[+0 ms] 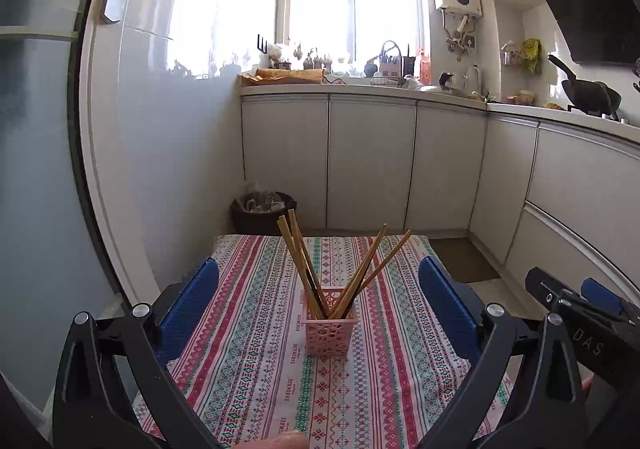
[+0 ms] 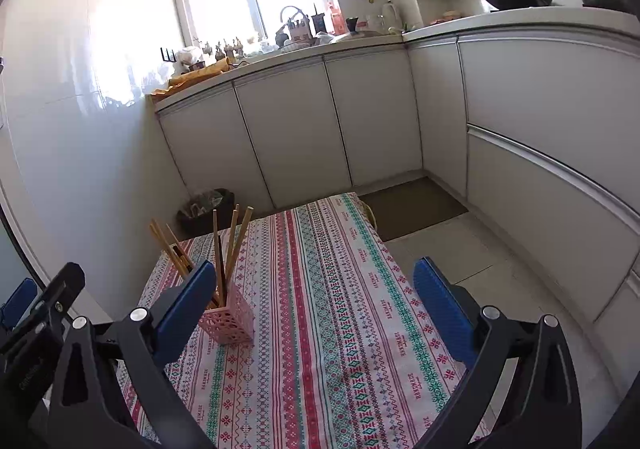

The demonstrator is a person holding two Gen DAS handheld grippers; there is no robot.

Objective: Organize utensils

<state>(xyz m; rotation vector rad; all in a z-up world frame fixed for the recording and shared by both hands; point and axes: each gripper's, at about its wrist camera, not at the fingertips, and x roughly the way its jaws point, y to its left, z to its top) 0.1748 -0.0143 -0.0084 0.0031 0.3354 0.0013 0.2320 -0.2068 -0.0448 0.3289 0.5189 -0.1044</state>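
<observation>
A pink perforated holder stands on the patterned tablecloth with several wooden chopsticks upright in it, fanned left and right. My left gripper is open and empty, its blue pads on either side of the holder, short of it. In the right wrist view the holder and chopsticks sit left of centre, just beyond the left pad. My right gripper is open and empty above the cloth. The right gripper also shows at the left wrist view's right edge.
A black bin stands on the floor beyond the table's far edge. White cabinets and a cluttered counter run along the back and right. A white wall is close on the left. A brown mat lies on the floor to the right.
</observation>
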